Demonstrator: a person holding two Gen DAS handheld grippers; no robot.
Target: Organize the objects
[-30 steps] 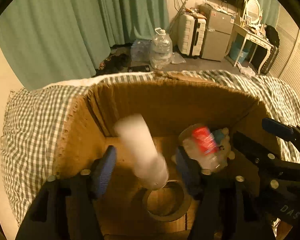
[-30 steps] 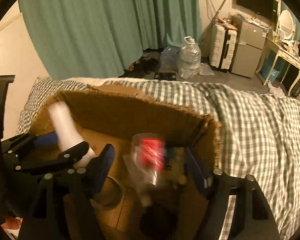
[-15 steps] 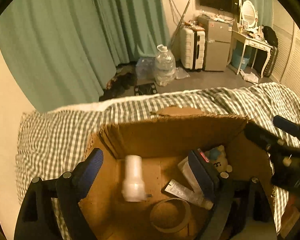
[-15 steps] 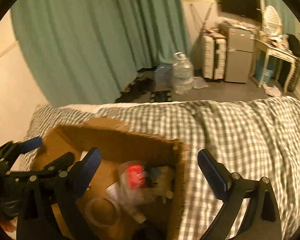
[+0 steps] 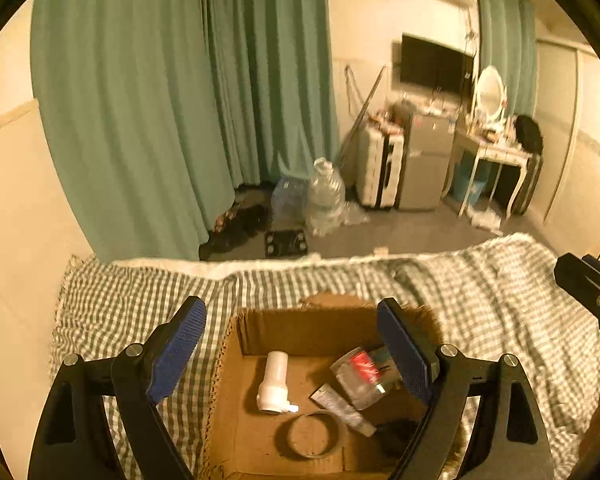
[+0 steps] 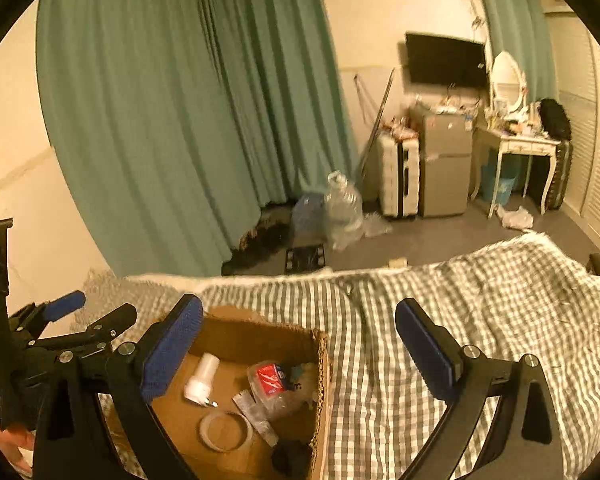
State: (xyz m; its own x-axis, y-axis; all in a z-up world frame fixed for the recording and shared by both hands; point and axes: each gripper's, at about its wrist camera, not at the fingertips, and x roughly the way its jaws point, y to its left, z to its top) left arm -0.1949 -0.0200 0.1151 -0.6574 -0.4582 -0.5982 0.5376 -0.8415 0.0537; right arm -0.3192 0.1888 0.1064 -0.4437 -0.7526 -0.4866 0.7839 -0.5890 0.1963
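An open cardboard box [image 5: 228,392] [image 6: 322,364] sits on a checked bedspread. Inside lie a white bottle [image 5: 274,382] [image 6: 202,378], a clear plastic bottle with a red label [image 5: 360,370] [image 6: 270,382], a flat tube [image 5: 342,404] [image 6: 256,412], a tape roll [image 5: 312,434] [image 6: 226,430] and a dark object [image 5: 396,432]. My left gripper [image 5: 292,344] is open and empty, held above the box. My right gripper [image 6: 300,344] is open and empty, above the box's right edge. The left gripper also shows at the left of the right wrist view [image 6: 88,316].
The checked bedspread [image 5: 500,312] [image 6: 500,300] spreads right of the box. Beyond the bed's edge are green curtains [image 5: 180,100], a big water jug [image 5: 326,196], a suitcase [image 5: 380,168], a small fridge and a dressing table [image 5: 496,156].
Both grippers let go of their bottles, which dropped into the box. Both have since risen and pulled back from the box, jaws wide open.
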